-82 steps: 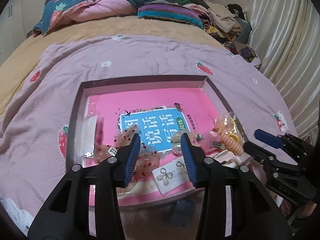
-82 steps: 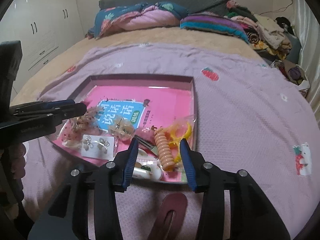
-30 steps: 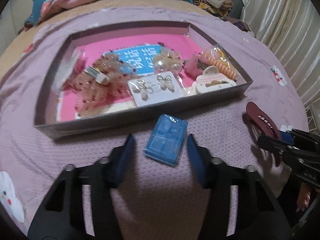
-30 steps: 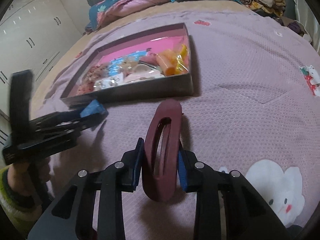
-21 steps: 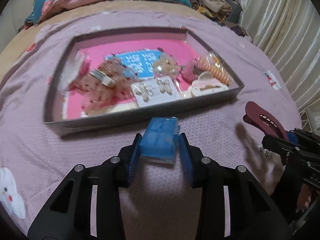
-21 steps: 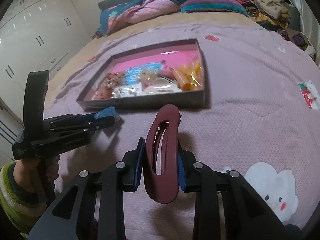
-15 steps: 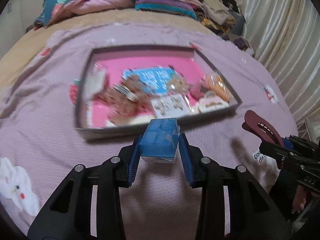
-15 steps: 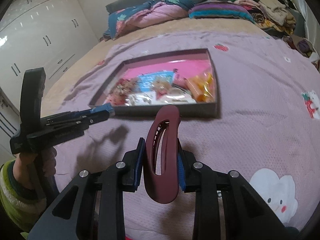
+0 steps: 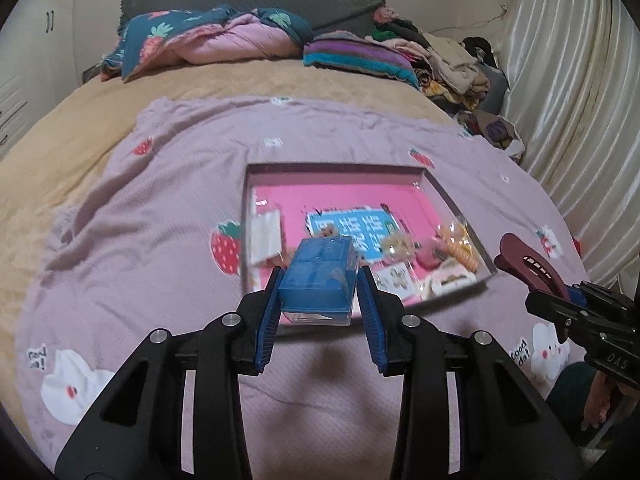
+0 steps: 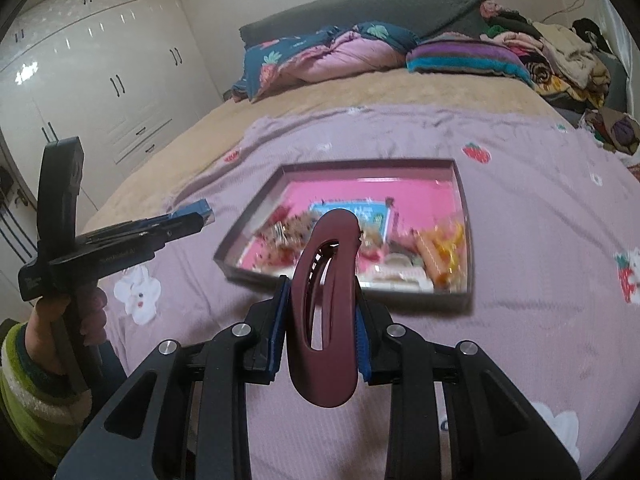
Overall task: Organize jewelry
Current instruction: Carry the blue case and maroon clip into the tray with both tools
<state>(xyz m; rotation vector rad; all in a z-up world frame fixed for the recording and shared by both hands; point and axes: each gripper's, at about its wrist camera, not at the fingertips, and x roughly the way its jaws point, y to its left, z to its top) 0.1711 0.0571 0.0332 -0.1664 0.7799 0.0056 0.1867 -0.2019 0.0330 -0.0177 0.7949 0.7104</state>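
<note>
My left gripper (image 9: 319, 286) is shut on a small blue plastic box (image 9: 318, 282), held in the air above the lilac bedspread. My right gripper (image 10: 322, 306) is shut on a dark red hair claw clip (image 10: 325, 308), also lifted off the bed. Beyond both lies a shallow grey tray (image 9: 440, 190) with a pink booklet and several hair accessories inside: an orange spiral hair tie (image 9: 460, 254), an earring card (image 9: 394, 280), glittery bows. In the right wrist view the left gripper (image 10: 200, 212) with the blue box (image 10: 194, 210) hangs at the left; the tray (image 10: 344, 290) is ahead.
The lilac bedspread (image 9: 160, 208) with strawberry and cloud prints covers the near bed. Folded quilts (image 9: 208, 40) and piled clothes (image 9: 448, 68) lie at the head. Curtains (image 9: 568, 100) hang at the right, white wardrobes (image 10: 100, 76) at the left. A hand in a green striped sleeve (image 10: 24, 364) holds the left gripper.
The left gripper closed on the blue box and lifted it off the bedspread. Both grippers rose and tilted up, so the tray now looks farther off. The right gripper kept hold of the claw clip.
</note>
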